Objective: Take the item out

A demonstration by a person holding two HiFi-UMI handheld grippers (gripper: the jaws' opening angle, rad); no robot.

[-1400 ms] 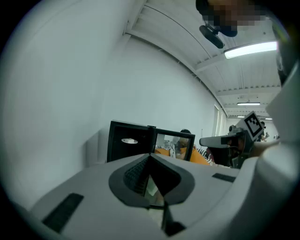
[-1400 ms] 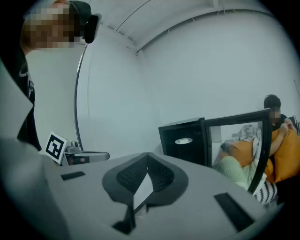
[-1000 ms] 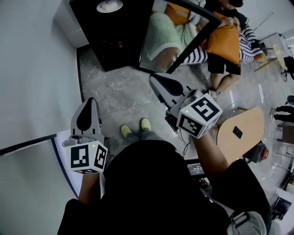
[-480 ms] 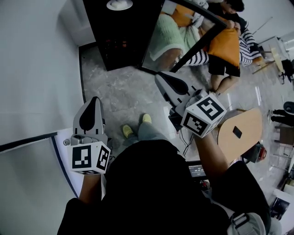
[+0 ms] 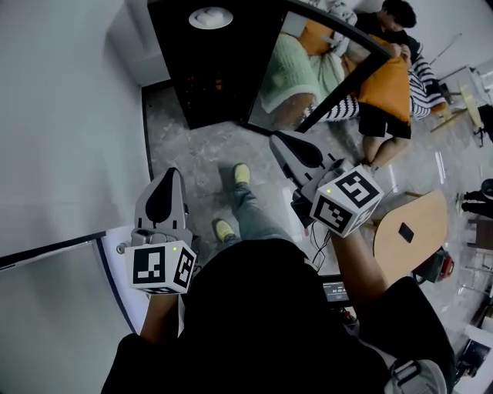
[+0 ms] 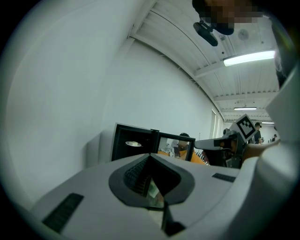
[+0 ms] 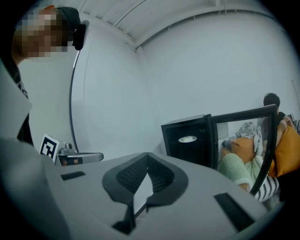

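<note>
A small black cabinet (image 5: pixel 216 77) stands on the floor ahead with its glass door (image 5: pixel 323 69) swung open to the right. On a shelf inside lies a white dish-like item (image 5: pixel 210 17), also seen in the left gripper view (image 6: pixel 133 144) and the right gripper view (image 7: pixel 188 138). My left gripper (image 5: pixel 168 177) is held low at the left, shut and empty, well short of the cabinet. My right gripper (image 5: pixel 279 140) is shut and empty too, and points toward the door's lower edge. Neither touches anything.
A white wall (image 5: pixel 62 115) runs along the left. Behind the glass door, people sit with orange and green cushions (image 5: pixel 389 73). A round wooden table (image 5: pixel 412 227) stands at the right. My own feet in yellow shoes (image 5: pixel 241 174) are on the grey floor between the grippers.
The cabinet has slid lower and nearer in the head view as I step toward it. Both grippers stay shut and hold about the same pose.
</note>
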